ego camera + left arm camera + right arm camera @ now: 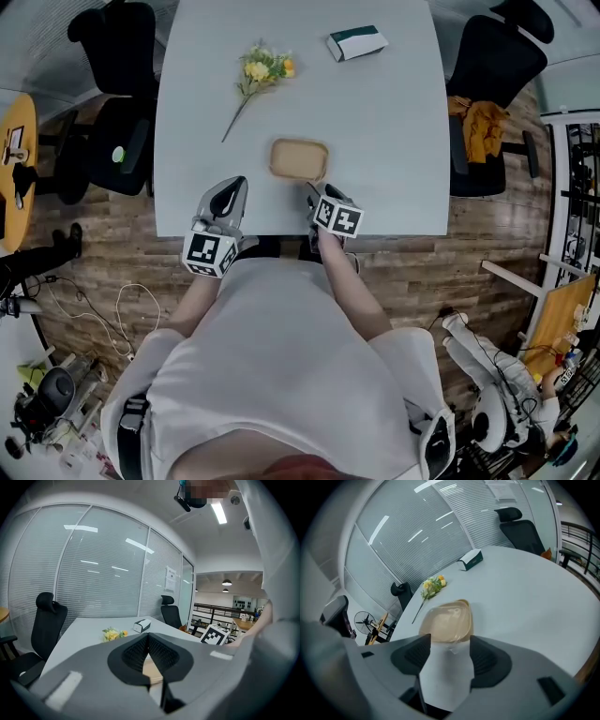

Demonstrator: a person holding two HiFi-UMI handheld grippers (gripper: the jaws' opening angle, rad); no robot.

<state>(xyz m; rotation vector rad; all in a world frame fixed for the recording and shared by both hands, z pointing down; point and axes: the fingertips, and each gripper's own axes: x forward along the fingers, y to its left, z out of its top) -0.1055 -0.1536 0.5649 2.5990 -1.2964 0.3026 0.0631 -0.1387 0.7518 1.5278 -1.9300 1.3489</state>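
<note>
**Just short of the lidded container (299, 158), both tools are sitting empty**

Nearest the camera, the person (281, 375) in a pale top is standing at the near edge of the white table (394, 141), holding one tool in each hand.

The left gripper (236, 185) is hovering over the table's near edge, well to the left of the container. In the left gripper view its jaws are pressing together, pad against pad, with nothing between them (149, 639).

The right gripper (314, 190) is pointing at the container's near right corner. Its own view shows the jaws standing spread (446, 651), with bare table between them and the tan container (446, 620) lying just beyond the tips. It is not in the gap, and I cannot tell whether a tip is touching it.

As for progress, nothing is being held. The container is lying flat near the table's middle with its clear lid on.

Farther off, a yellow flower sprig (258, 73) is lying to the left and a green-and-white box (356, 42) is resting at the far end, both well apart from the grippers. Black office chairs (117, 56) are flanking the table, and the right one is carrying an orange cloth (480, 127).
</note>
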